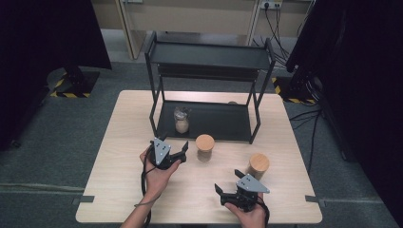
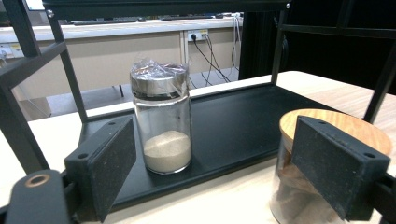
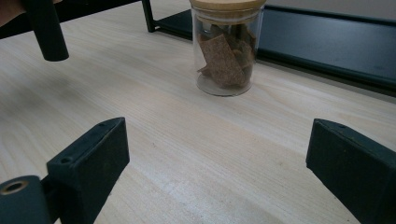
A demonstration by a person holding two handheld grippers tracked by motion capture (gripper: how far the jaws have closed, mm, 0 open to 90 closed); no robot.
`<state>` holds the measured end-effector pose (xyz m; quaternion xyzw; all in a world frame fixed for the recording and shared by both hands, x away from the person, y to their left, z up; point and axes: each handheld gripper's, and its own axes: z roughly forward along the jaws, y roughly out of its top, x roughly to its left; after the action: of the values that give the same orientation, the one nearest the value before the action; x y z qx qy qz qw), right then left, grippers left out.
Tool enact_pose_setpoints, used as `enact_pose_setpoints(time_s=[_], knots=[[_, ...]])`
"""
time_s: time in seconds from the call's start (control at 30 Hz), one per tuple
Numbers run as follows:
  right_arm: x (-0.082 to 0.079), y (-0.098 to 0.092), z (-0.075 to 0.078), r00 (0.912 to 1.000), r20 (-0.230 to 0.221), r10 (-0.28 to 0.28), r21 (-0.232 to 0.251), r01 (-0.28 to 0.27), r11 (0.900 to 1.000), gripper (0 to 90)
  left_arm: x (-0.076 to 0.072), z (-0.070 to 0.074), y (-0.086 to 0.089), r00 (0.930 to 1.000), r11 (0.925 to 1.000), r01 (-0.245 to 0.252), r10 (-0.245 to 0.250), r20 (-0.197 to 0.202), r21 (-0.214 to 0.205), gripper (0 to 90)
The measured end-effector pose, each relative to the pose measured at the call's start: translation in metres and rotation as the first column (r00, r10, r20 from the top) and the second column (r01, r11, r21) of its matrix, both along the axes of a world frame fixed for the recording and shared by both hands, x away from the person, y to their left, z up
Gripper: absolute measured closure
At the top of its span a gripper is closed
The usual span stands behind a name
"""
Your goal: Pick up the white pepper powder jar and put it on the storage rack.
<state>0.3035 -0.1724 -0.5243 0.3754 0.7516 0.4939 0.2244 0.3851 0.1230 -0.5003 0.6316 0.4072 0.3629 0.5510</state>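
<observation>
jars dominate this moment: two glass jars with wooden lids stand on the table [image 1: 109, 156], and a third jar with a metal cap and crinkled film over its top [image 2: 161, 122] stands on the bottom tray of the black rack [image 1: 223, 124]. the left gripper [image 1: 183, 151] sits just beside the nearer wooden-lid jar [image 1: 205, 147], pointing across the table toward it. in the left gripper view its jaws are spread wide with nothing pinched; the wooden-lid jar [image 2: 322, 172] lies close in front of the right-hand jaw and partly behind it, not between the pads, while the capped jar shows in the gap farther off. that aim looks like an approach to a side grasp on the wooden-lid jar, probably to carry it onto the rack tray beside the capped one, though the gripper needs to shift sideways to straddle it.

the right gripper [image 1: 219, 191] rests low near the person's edge of the table, jaws spread and empty, the same jar [image 3: 227, 46] well ahead of it. it seems parked to leave the left hand room. the second wooden-lid jar [image 1: 259, 165] stands apart to the right, untouched.

the jar being approached stands upright, its long axis vertical, lid up and base flat on the wood, holding brown cracker-like pieces. upright suits a level grip around its round wall, and it should stay that way in transit.
</observation>
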Motion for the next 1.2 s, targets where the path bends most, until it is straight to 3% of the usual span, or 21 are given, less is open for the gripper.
enact_pose_setpoints(time_s=[0.6,0.8,1.2], knots=[[0.000,0.000,0.000,1.0000,0.000,-0.001,0.000,0.001,1.0000,6.3,-0.025,-0.004,0.004,0.9989,0.9987,0.047,-0.047,-0.006,-0.020,13.6],[0.000,0.000,0.000,1.0000,0.001,-0.001,0.000,0.001,1.0000,6.3,-0.032,-0.004,0.004,0.9983,0.9983,0.059,-0.059,0.004,-0.005,13.6],[0.000,0.000,0.000,1.0000,0.002,-0.002,-0.001,0.002,1.0000,6.4,-0.045,-0.009,0.010,0.9966,0.9968,0.080,-0.080,-0.015,0.000,13.5]])
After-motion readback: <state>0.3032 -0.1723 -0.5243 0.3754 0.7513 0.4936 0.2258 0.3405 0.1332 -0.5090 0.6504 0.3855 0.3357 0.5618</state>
